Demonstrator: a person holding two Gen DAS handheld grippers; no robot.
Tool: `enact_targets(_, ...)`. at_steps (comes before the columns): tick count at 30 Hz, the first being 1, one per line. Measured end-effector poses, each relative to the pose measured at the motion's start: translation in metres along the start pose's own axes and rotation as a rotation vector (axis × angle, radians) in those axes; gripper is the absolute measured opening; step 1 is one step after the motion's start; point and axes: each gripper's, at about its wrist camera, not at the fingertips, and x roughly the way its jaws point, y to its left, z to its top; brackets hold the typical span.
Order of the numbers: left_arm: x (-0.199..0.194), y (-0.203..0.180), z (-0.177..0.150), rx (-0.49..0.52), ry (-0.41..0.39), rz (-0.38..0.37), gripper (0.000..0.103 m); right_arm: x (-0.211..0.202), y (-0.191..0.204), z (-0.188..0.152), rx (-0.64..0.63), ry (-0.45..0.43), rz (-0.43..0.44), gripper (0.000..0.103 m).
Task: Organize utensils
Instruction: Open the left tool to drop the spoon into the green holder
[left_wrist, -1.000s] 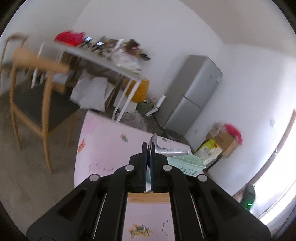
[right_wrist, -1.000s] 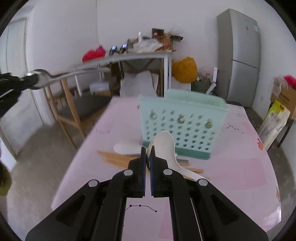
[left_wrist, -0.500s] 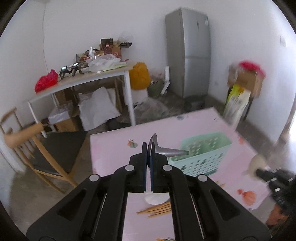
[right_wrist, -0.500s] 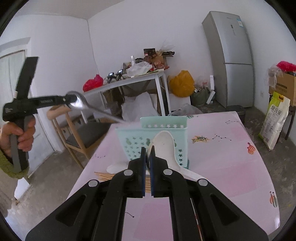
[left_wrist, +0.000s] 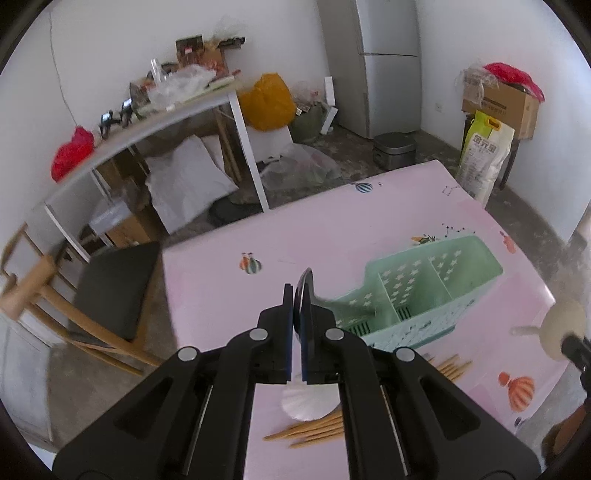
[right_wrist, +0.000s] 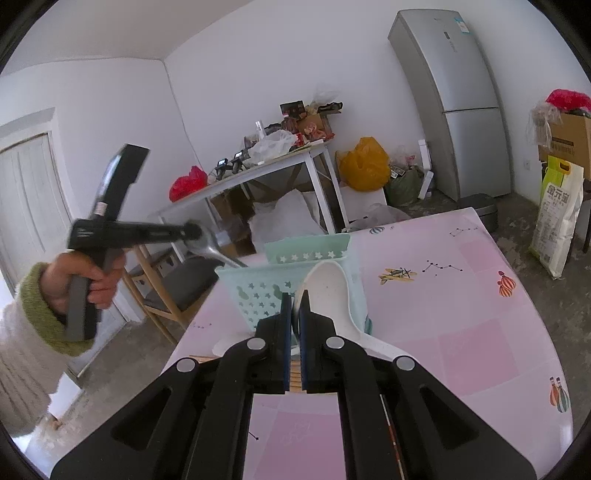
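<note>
Your left gripper (left_wrist: 297, 295) is clamped on the bowl of a metal spoon (left_wrist: 308, 291), and your right gripper (right_wrist: 294, 301) is clamped on a white ladle (right_wrist: 330, 291); neither has let go over the last second.

What has changed is where the left one points. A second ago it looked across the room with the caddy (left_wrist: 424, 291) only peeking past its fingertips. Now it has swung round and tipped downward, so the caddy sits just ahead and to its right, compartments open to view. The spoon's handle reaches out over the nearest compartment, though its tip blurs against the plastic and I can't tell if it is inside yet.

The right gripper has come closer to the caddy too: the ladle's bowl now stands right in front of the caddy's near wall, above the table (right_wrist: 461, 332).

So both utensils look lined up for dropping in, the spoon first. Below and behind both grippers, chopsticks (left_wrist: 314, 430) and a white spoon (left_wrist: 308, 402) lie loose on the table, so more trips remain.
</note>
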Motion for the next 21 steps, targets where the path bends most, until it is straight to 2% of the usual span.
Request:
enact_targets(5,0.015,0.004,0.001,-0.082,-0.004,-0.090,0.010,0.001,0.001,0.004,0.002,0.002,0.000,0.004)
enact_targets(7,0.012,0.010,0.000,-0.120,-0.045,-0.121,0.024,0.001,0.000,0.005,0.006,0.003,0.006,0.004)
enact_targets(12,-0.009,0.029,-0.011,-0.255,-0.166,-0.209,0.046,-0.007,-0.002,0.016,0.015,-0.016,0.027,0.004)
enact_targets(14,-0.019,0.036,-0.022,-0.295,-0.205,-0.213,0.052,-0.012,-0.002,0.024,0.027,-0.035,0.055,0.004)
enact_targets(16,-0.028,0.044,-0.039,-0.332,-0.240,-0.209,0.061,-0.018,-0.001,0.036,0.032,-0.061,0.082,0.004)
enact_targets(21,-0.030,0.054,-0.084,-0.416,-0.242,-0.189,0.067,-0.036,0.006,0.073,0.024,-0.139,0.172,0.004)
